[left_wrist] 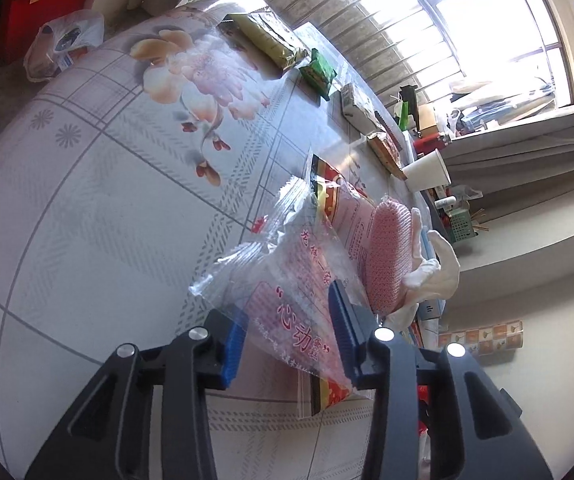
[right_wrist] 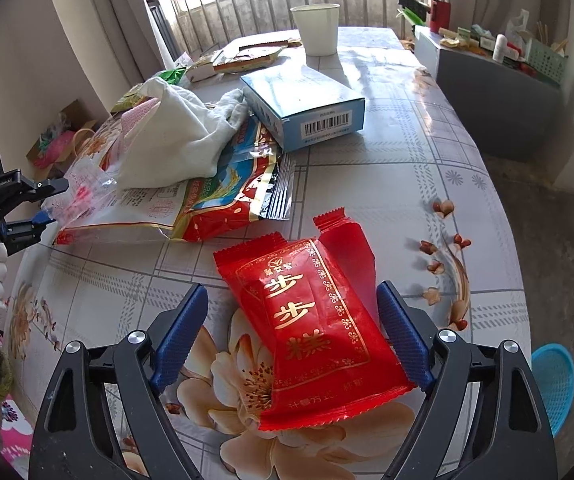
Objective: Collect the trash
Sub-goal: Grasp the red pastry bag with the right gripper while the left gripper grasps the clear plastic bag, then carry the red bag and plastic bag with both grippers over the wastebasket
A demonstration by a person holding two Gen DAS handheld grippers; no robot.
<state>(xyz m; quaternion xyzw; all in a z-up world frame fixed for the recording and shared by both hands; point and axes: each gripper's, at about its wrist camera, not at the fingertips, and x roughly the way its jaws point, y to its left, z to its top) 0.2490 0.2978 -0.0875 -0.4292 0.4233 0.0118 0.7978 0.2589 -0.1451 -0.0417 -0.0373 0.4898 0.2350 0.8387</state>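
Nearest in the right wrist view, a red wrapper (right_wrist: 311, 328) is seen lying flat on the floral surface (right_wrist: 427, 168), framed between the spread jaws of the right hand-held gripper (right_wrist: 291, 332), which is released; one blue pad sits just beside the wrapper's right edge, the other well off its left. Gold characters "步步糕" are printed down its face, with smaller print along the bottom edge too fine to be read fully. The wrapper is judged to be light, thin and slippery, and crinkled enough to be pinched; a hold across its middle or on a crimped end would be suited.

In the left wrist view, a clear plastic bag (left_wrist: 287, 276) is bracketed by the left hand-held gripper (left_wrist: 291, 320), whose jaws are parted and not yet clamped. Red characters "心动" are legible on the bag. It is judged flimsy and slick, so a fold should be gathered, not a single layer.

Further off, a large red-and-white foil bag (right_wrist: 207, 204) lies under a white cloth (right_wrist: 175, 136). Beyond these, a blue box (right_wrist: 307, 108) with a barcode and a white paper cup (right_wrist: 317, 28) stand on the surface.
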